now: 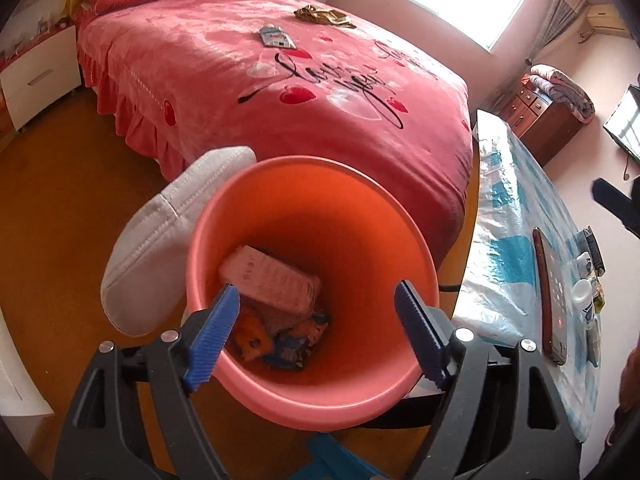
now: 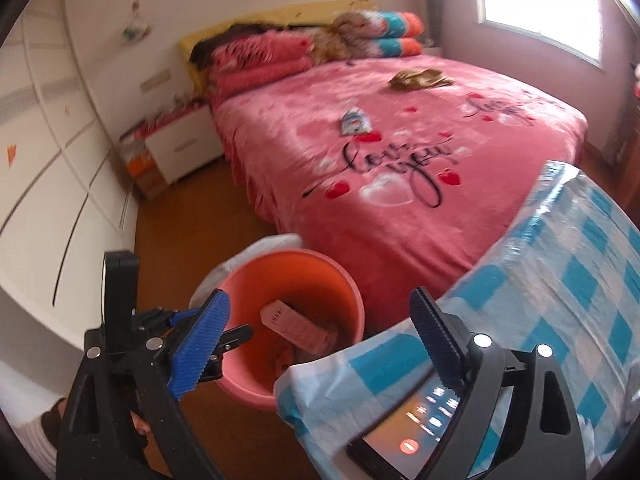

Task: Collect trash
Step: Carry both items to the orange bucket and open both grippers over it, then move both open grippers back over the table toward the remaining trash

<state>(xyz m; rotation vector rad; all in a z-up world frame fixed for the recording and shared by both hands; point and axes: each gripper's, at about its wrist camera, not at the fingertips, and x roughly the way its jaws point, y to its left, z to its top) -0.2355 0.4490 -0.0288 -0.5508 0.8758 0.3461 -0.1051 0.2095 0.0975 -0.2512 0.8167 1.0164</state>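
A pink bed (image 1: 280,92) fills the room beyond both tongs, its heart-printed cover carrying two loose items far ahead of the fingers: a crumpled gold-brown wrapper (image 1: 324,15) near the window side and a small blue-and-white packet (image 1: 275,37) closer in, both likely still to be collected. To the right of the left gripper (image 1: 316,312) runs a table (image 1: 504,240) under a blue-checked plastic cover, with a phone (image 1: 550,296) lying flat on it, its screen lit with a red button showing, and some small bottles and packets just beyond the phone.

Directly under and ahead of the left gripper sits the orange-pink bin (image 1: 312,400), wedged between the foot of the bed and the table edge, presumably so it can be reached from either. A white cushion (image 1: 160,232) leans against its far-left side. Inside lie the trash already gathered: a pale pink pack (image 1: 272,276) resting on colourful wrappers (image 1: 280,340).

The left gripper hangs over the bin mouth with its blue pads spread and nothing between them, which suggests a piece has been let go. The right gripper (image 2: 320,336), over the table corner beside the bin, is likewise spread and empty.
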